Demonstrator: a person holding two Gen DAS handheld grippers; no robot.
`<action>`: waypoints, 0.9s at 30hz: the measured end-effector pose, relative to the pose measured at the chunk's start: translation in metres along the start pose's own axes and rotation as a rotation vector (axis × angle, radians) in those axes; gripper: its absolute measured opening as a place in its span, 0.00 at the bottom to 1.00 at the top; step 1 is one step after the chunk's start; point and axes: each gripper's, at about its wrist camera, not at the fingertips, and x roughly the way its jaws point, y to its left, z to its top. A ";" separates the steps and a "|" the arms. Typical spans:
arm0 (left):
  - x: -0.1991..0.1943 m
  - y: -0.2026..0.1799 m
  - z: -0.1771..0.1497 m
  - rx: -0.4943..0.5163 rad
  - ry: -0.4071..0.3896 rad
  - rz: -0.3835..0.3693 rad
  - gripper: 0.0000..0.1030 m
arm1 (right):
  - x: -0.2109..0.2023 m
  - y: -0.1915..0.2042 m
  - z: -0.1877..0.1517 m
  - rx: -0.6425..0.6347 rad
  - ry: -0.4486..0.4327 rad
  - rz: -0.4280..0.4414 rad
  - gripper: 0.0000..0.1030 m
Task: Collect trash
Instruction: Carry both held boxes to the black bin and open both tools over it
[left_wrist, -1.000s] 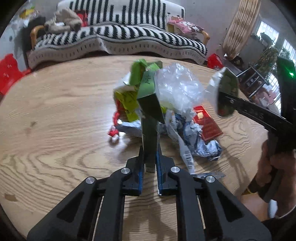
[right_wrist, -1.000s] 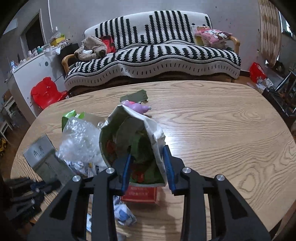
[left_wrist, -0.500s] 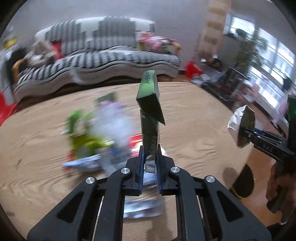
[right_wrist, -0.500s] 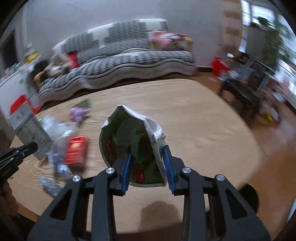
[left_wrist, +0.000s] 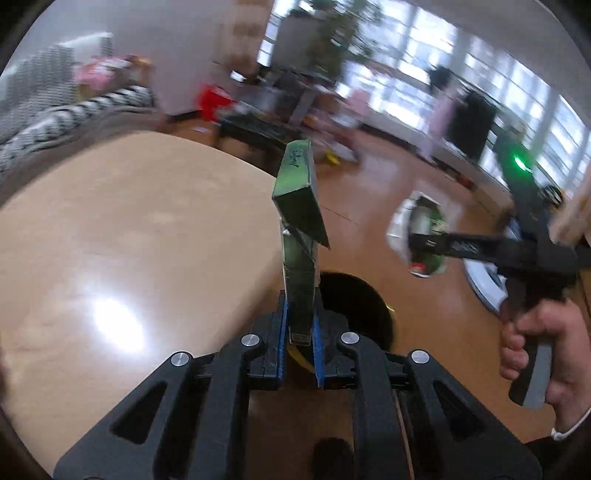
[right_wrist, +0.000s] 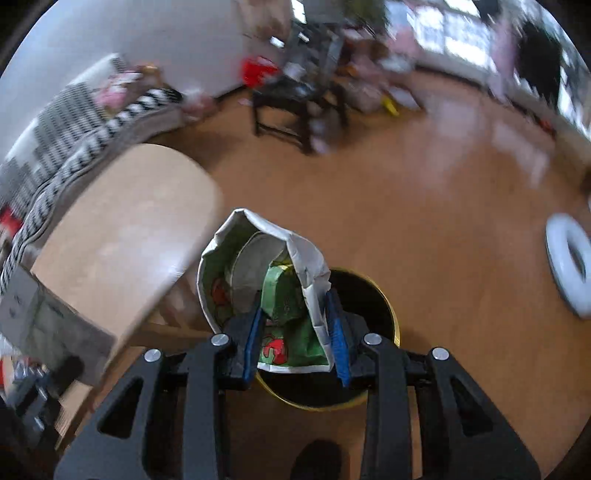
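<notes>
Left gripper (left_wrist: 299, 334) pinching a carton (left_wrist: 300, 236), right gripper (right_wrist: 295, 332) clamping a cup (right_wrist: 266, 280); either probably misses the bin (right_wrist: 384, 306) past the table (right_wrist: 122, 229) edge if dropped early.

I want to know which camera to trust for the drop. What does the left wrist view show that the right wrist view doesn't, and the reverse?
Only the left wrist view shows the hand on the right gripper's handle and the green carton's full length in the left gripper.

Only the right wrist view shows the snack bag's open inside, pinched in the right gripper.

Both show the dark bin on the floor, the table edge and the white ring.
</notes>
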 end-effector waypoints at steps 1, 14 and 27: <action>0.015 -0.007 -0.002 0.012 0.032 -0.020 0.10 | 0.009 -0.015 -0.003 0.031 0.033 -0.010 0.32; 0.133 -0.049 -0.028 0.049 0.261 -0.080 0.10 | 0.065 -0.063 -0.020 0.124 0.191 -0.009 0.32; 0.157 -0.048 -0.030 0.057 0.272 -0.084 0.15 | 0.060 -0.057 -0.016 0.107 0.165 -0.005 0.55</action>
